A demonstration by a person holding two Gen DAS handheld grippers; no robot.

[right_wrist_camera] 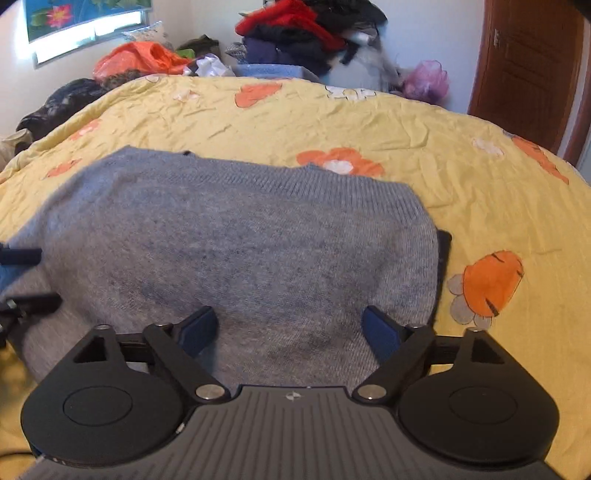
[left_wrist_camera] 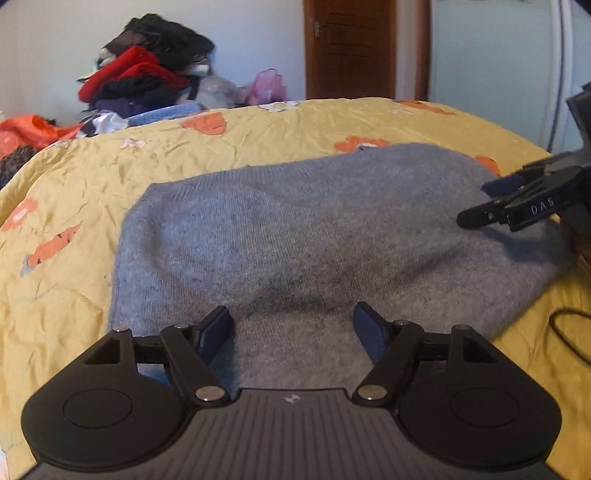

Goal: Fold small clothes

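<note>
Left claw point(left_wrist_camera: 291, 325) hangs over the near edge of the grey sweater point(left_wrist_camera: 295, 236), jaws wide, nothing between them but knit below. The sweater lies folded flat on the yellow flowered bedspread point(left_wrist_camera: 258, 140), mid-bed. At the right of this view the right claw point(left_wrist_camera: 476, 206) pokes in above the sweater's right end, and a black cable point(left_wrist_camera: 569, 332) loops on the bedspread. No containers anywhere; only a clothes heap point(left_wrist_camera: 147, 66) piled past the bed's far side, with a pink bag point(left_wrist_camera: 267, 86) and a brown door point(left_wrist_camera: 349, 48). Over to the right wrist: right claw point(right_wrist_camera: 291, 325) also wide and empty above the sweater point(right_wrist_camera: 240, 251). Only here: a lotus picture point(right_wrist_camera: 74, 14) high left, an orange bag point(right_wrist_camera: 140, 59), and left-claw fingers point(right_wrist_camera: 22, 254) at the left edge
</note>
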